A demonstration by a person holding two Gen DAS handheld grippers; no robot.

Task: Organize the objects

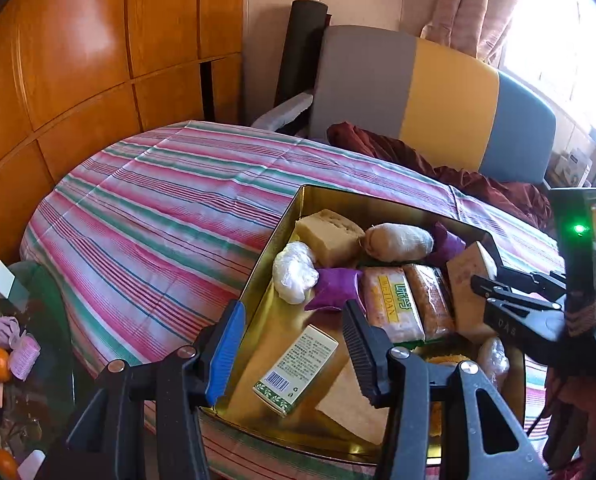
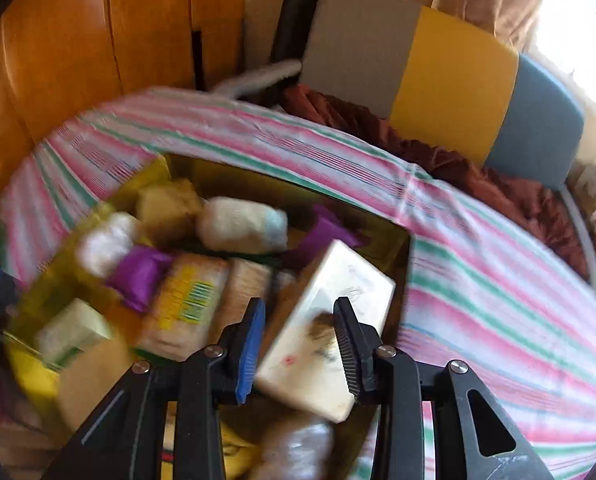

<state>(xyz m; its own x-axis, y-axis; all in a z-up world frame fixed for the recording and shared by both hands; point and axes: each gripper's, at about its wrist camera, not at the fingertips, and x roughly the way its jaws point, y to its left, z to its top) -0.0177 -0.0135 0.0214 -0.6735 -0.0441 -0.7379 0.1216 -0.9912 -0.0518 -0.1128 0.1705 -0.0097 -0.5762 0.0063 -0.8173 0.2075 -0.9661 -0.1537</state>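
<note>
Everything here sits around the gold tin (image 1: 265, 264), which rests on a counter covered with a striped cloth (image 1: 157, 200).

Inside the tin: a tan block (image 1: 330, 236) at the far side, a white cloth-wrapped bundle (image 1: 398, 242) right beside it, a plastic-wrapped white lump (image 1: 293, 276) along the left wall, purple packets (image 1: 334, 288) next to that, and two cracker packs (image 1: 394, 304) in the middle. A small green-and-white box (image 1: 298, 364) lies tilted near the front.

The left hand-held gripper (image 1: 293, 352) hangs over the tin's front-left corner, released, nothing between its pads; the small box lies below the gap.

The right hand-held gripper (image 2: 300, 348) is clenched on a cream-coloured flat box (image 2: 330, 320), tilted at the tin's right side. That view is blurry, so I can't tell whether the box touches the tin.

A grey, yellow and blue chair (image 1: 430, 92) stands beyond the tin.
</note>
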